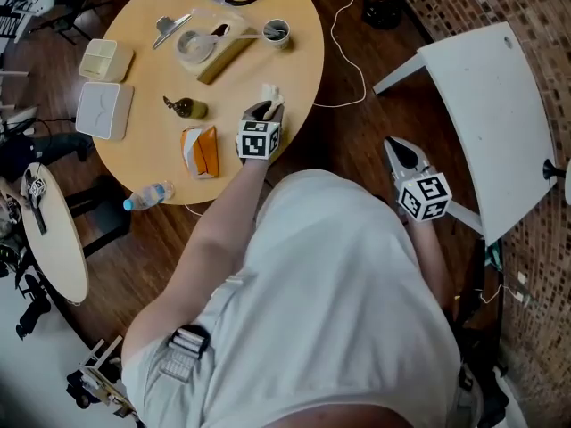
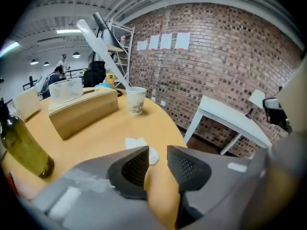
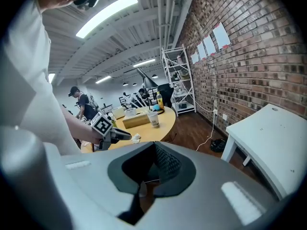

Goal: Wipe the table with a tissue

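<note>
A crumpled white tissue [image 1: 271, 93] lies on the round yellow table [image 1: 294, 69] near its right edge. My left gripper [image 1: 266, 111] hovers just short of it, pointing down at the tabletop. In the left gripper view its jaws [image 2: 157, 159] stand open with bare table between them, and the tissue [image 2: 140, 144] lies just beyond the left jaw tip, untouched. My right gripper [image 1: 399, 148] hangs over the wooden floor to the right of the table, shut and empty. In the right gripper view its jaws [image 3: 153, 151] are together, and the tissue [image 3: 135, 138] shows far off.
On the table are a wooden tissue box [image 1: 227, 53], a paper cup [image 1: 277, 32], a green bottle [image 1: 187, 108], an orange packet [image 1: 201, 150], a water bottle [image 1: 147, 196] and two white containers [image 1: 105, 110]. A white table [image 1: 486, 114] stands at the right, a cable [image 1: 343, 52] on the floor.
</note>
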Available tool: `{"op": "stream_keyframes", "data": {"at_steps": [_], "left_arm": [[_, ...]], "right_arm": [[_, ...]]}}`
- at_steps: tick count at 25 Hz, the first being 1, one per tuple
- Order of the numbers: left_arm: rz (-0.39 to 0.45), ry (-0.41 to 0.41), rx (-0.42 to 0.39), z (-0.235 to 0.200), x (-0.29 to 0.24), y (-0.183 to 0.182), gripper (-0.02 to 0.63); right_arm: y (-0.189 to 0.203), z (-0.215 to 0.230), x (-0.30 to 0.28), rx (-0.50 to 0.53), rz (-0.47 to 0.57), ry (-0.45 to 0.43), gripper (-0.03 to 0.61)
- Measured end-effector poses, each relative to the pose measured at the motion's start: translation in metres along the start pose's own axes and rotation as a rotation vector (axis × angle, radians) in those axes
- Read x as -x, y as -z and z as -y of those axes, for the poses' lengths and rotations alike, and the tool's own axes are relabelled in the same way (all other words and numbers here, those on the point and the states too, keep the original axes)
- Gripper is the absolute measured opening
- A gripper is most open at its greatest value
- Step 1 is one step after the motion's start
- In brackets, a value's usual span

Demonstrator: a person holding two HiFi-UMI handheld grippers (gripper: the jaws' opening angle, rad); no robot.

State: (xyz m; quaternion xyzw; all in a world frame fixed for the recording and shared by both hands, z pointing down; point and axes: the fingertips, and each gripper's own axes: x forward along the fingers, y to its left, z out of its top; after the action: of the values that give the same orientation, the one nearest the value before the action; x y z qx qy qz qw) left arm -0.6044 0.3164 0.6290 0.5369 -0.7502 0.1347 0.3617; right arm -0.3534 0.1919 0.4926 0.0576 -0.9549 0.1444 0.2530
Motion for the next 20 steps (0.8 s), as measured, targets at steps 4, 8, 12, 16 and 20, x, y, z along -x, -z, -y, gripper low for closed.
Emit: {"op": "stream_keyframes", "data": {"at_steps": [4, 8, 12, 16, 20], "left_arm": [[-0.021, -0.065, 0.034, -0.024, -0.018, -0.003, 0.14], [-0.06, -0.06, 0.08, -0.026, -0.037, 0.002, 0.149], [-0.072, -0.075, 0.126, -0.029, -0.045, 0.004, 0.127], [-0.079, -0.058, 0.137, -0.029, -0.047, 0.007, 0.103], [-0.068, 0.012, 0.13, -0.016, -0.041, 0.0, 0.081]], "right_arm": [[0.009, 0.011, 0.011, -0.031, -0.002, 0.061, 0.008], [0.016, 0.019, 0.025, -0.07, 0.006, 0.116, 0.008], [0.017, 0.024, 0.034, -0.084, 0.018, 0.143, 0.008], [0.013, 0.025, 0.036, -0.09, 0.04, 0.152, 0.008], [0.014, 0.025, 0.035, -0.096, 0.044, 0.145, 0.008]]}}
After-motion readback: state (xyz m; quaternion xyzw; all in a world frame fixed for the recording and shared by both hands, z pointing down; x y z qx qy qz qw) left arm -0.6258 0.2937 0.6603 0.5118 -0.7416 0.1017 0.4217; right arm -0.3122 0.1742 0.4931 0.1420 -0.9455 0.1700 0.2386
